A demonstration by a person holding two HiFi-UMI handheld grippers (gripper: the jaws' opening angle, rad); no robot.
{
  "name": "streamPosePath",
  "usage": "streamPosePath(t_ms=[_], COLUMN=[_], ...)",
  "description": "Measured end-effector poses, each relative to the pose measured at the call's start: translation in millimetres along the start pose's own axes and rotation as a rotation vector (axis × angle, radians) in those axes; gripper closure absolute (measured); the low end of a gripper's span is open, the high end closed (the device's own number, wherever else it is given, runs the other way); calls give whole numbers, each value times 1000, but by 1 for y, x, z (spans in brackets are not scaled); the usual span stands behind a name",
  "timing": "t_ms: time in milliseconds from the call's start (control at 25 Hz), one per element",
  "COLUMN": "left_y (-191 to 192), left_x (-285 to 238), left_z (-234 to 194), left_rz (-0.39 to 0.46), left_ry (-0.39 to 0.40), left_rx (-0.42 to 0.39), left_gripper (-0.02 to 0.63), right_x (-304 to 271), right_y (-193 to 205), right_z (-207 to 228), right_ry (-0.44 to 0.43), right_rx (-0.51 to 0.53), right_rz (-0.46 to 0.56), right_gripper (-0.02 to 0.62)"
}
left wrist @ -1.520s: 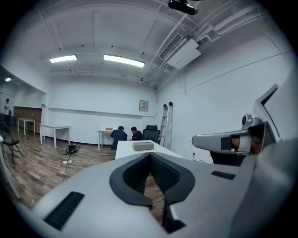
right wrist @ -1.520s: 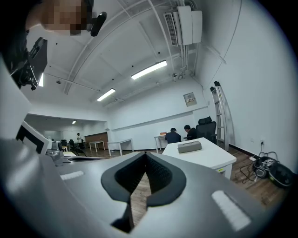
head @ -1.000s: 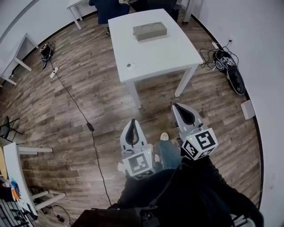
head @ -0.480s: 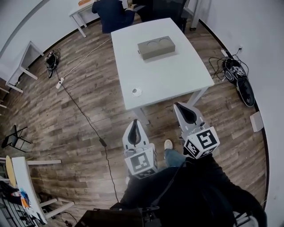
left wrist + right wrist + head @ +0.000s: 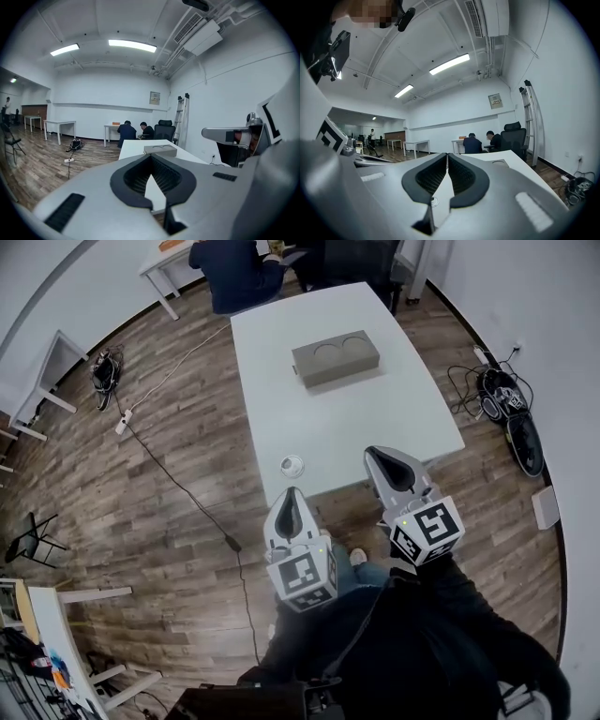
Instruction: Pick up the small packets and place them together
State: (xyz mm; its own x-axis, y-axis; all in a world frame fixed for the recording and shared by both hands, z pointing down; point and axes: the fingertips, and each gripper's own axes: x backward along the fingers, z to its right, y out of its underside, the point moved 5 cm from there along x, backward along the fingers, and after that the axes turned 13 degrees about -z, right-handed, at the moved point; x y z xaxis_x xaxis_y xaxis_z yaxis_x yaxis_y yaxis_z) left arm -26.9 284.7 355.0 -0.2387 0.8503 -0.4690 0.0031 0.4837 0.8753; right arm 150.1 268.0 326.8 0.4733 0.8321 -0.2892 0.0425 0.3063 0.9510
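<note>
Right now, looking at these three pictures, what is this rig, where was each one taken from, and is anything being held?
No robot here: a person holds a two-jaw tool in each hand. The top-down picture comes from a camera on the head; it shows the left tool and right tool by a white table. The other two come from cameras riding on each tool, looking along its jaws. Both tools are shut and empty. On the table lie a grey box with two round hollows and a small round thing. No packets show.
</note>
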Motion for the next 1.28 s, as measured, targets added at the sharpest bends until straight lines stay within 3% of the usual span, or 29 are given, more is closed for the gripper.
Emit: streamPosePath(t_ms=[400,600,920,1280], left_y=[-62,-85,-102,-98], left_x=[-123,-185,-241,-290], left_z=[-52,-72,-71,-38], left_rz=[-37,-80,-112,-187], left_ry=[-4,41,66,21], left_rx=[2,-18,-13,29], left_gripper=[607,607,607,607], right_x=[-126,-180,-221,-250], right_y=[-27,-42,-49,-45], right_z=[50,77,116,185], right_ry=[19,60,92,-1], right_rx=[-11,-35,-35,0], right_rz=[-40,-71,-116,-195], right_gripper=[594,594,594,594])
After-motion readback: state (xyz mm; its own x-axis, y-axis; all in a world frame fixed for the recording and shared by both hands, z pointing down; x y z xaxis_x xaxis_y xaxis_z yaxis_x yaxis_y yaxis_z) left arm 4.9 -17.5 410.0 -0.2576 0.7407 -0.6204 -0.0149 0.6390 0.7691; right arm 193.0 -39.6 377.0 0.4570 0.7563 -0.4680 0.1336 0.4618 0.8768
